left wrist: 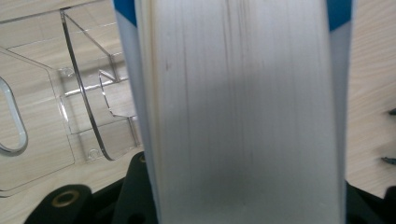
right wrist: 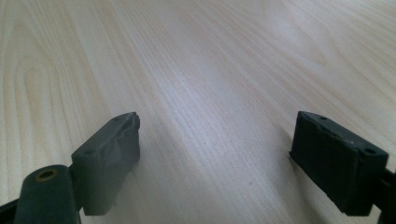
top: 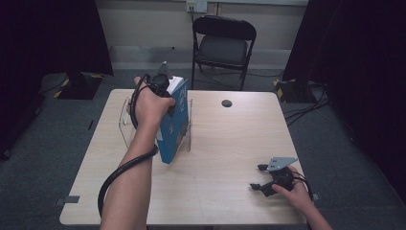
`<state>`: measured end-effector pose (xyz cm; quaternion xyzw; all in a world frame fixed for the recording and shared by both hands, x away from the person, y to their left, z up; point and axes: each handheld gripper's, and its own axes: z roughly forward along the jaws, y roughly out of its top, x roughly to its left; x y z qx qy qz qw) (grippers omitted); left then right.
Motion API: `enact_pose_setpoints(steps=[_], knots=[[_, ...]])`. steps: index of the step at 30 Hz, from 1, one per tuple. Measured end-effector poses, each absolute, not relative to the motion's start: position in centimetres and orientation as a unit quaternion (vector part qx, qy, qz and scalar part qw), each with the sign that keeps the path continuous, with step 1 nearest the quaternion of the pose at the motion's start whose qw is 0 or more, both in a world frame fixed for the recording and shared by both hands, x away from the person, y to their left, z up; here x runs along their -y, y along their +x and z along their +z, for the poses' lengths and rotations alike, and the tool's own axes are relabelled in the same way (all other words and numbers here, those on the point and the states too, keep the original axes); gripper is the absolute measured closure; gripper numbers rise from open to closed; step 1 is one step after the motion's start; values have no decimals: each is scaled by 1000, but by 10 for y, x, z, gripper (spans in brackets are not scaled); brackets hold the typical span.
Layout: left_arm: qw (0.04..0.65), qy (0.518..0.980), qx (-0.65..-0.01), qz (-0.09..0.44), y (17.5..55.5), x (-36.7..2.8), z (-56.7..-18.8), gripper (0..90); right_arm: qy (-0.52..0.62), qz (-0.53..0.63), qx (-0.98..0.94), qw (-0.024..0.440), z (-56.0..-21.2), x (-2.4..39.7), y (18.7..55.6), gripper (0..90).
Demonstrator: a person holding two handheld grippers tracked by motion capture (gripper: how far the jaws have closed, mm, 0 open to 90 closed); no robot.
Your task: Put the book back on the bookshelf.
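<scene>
The left gripper (top: 165, 91) has its fingers clamped across the thickness of a blue book (top: 173, 125), left of centre in the high view. The book stands tilted with its lower corner at the front of a clear rack (top: 125, 128) on the counter (top: 230, 143). In the left gripper view the page edges (left wrist: 243, 112) run up the middle of the frame between the blue covers, and the rack's clear dividers (left wrist: 86, 93) show at the left.

The step in hand looks like setting the book into a slot of the rack. To do it well, I would keep the grip firm and square on both covers so the pages do not fan, bring the book upright, line its lower edge up with the gap between two dividers, and lower it slowly. The rack is light and could slide or tip if the book pushes sideways on a divider.

The right gripper (top: 262, 177) rests on the counter at the lower right, fingers (right wrist: 112, 154) wide apart with nothing between them; it could steady the rack.

There is pale lettering on the cover, too small to read.
</scene>
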<state>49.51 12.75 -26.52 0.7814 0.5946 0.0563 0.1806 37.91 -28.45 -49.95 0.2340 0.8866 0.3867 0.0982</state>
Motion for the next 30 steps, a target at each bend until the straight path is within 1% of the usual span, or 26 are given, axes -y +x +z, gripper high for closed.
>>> enact_pose_setpoints(steps=[6,16,22,30], knots=[[179,782,-594,59,500,-128,-267,617,233,388,-886,97,-500,285,380,146],[183,770,-609,62,506,-123,-270,616,232,389,-886,97,-500,285,380,146],[177,769,-610,76,509,-122,-273,616,232,389,-886,97,-500,285,380,146],[178,755,-626,83,510,-122,-278,616,233,387,-887,99,-500,285,380,146]])
